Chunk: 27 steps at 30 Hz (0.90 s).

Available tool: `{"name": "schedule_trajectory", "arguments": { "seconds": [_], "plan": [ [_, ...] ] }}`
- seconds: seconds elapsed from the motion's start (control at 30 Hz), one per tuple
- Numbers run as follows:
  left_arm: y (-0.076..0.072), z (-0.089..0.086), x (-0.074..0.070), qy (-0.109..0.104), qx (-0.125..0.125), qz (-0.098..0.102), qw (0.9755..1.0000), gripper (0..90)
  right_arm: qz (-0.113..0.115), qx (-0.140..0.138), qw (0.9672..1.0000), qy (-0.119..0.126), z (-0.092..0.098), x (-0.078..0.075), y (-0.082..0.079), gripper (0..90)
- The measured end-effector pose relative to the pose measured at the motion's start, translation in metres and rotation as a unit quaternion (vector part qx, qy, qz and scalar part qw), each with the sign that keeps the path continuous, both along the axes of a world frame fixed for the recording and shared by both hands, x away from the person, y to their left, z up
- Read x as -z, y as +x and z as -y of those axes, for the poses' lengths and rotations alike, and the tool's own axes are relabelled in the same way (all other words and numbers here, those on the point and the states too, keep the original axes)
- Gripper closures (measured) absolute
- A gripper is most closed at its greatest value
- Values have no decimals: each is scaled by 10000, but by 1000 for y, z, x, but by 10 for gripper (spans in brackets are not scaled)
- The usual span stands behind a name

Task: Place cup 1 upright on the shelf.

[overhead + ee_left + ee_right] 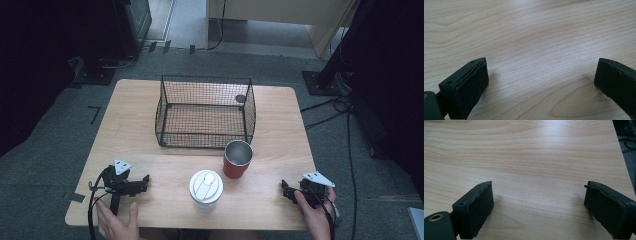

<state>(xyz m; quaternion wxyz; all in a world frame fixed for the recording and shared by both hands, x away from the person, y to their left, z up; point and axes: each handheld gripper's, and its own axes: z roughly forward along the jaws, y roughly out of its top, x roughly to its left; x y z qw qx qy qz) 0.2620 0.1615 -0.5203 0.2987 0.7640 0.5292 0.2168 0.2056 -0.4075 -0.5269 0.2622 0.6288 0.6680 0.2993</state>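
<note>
Between the left gripper (pixel 145 181) and the right gripper (pixel 285 190), both low on the near strip of the wooden table (pixel 135 120), stands a white lidded tumbler (pixel 206 188); just beyond it to the right is a red cup (pixel 237 159), open-topped, and the two leave only a narrow gap. The cup sits close against the near wall of the black wire basket (pixel 205 111), which blocks the middle of the far half. Bare wood runs along the left and right edges. Each gripper's jaws stand apart over bare wood.
</note>
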Motion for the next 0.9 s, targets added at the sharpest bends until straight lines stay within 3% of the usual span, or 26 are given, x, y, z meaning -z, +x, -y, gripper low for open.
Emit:
{"name": "schedule_trajectory", "arguments": {
  "seconds": [0.2,0.27,0.43,0.6,0.7,0.9],
  "plan": [
    [0,0,0,-2,1,-1,10000,1,160,-83,9998,-18,-5,-3,-3,106],
    [0,0,0,-2,1,1,10000,0,357,-341,9987,92,-16,-15,-6,108],
    [0,0,0,-3,4,3,10000,1,530,-653,9964,94,-32,-29,-9,108],
    [0,0,0,-3,1,2,10000,0,606,-832,9945,188,-46,-41,-9,108],
    [0,0,0,-1,3,7,10000,1,659,-1082,9918,155,-59,-51,-9,105],
    [0,0,0,2,6,7,10000,0,744,-1254,9892,111,-70,-62,-7,95]
  ]
}}
